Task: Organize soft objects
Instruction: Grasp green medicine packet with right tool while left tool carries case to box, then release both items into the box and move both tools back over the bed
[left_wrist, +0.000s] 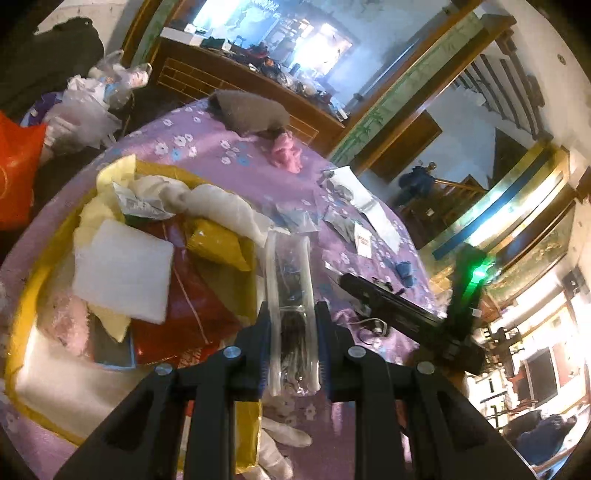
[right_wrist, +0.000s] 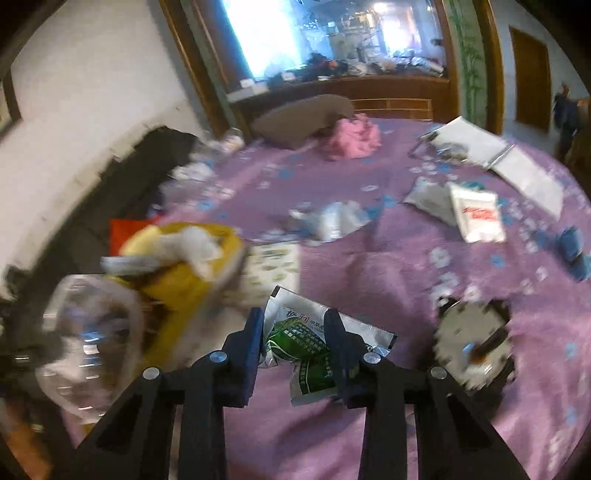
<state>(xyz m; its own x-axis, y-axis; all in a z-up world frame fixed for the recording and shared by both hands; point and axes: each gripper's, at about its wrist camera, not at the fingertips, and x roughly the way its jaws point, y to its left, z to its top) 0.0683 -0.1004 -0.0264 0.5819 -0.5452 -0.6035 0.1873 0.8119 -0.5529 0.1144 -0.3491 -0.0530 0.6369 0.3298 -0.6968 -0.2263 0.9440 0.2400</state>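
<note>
My left gripper (left_wrist: 291, 314) is shut on a clear plastic packet (left_wrist: 290, 280) with something dark inside, held above the edge of a yellow basket (left_wrist: 26, 295) full of soft things: a white foam pad (left_wrist: 123, 269), a white cloth (left_wrist: 218, 206), red and yellow bags. My right gripper (right_wrist: 295, 321) is shut on a crumpled green and white sachet (right_wrist: 299, 339), held just above the purple flowered cloth (right_wrist: 369, 258). In the blurred right wrist view the yellow basket (right_wrist: 184, 273) and the clear packet (right_wrist: 85, 343) show at the left.
On the cloth lie a grey cushion (left_wrist: 251, 110), a pink fluffy thing (left_wrist: 286, 149), white packets (right_wrist: 476, 214), a booklet (right_wrist: 517, 166), small blue things (right_wrist: 574, 245) and a round grey device (right_wrist: 472, 343). The right gripper's body (left_wrist: 406, 314) reaches in at the right. Plastic bags (left_wrist: 81, 103) lie beyond the table's left edge.
</note>
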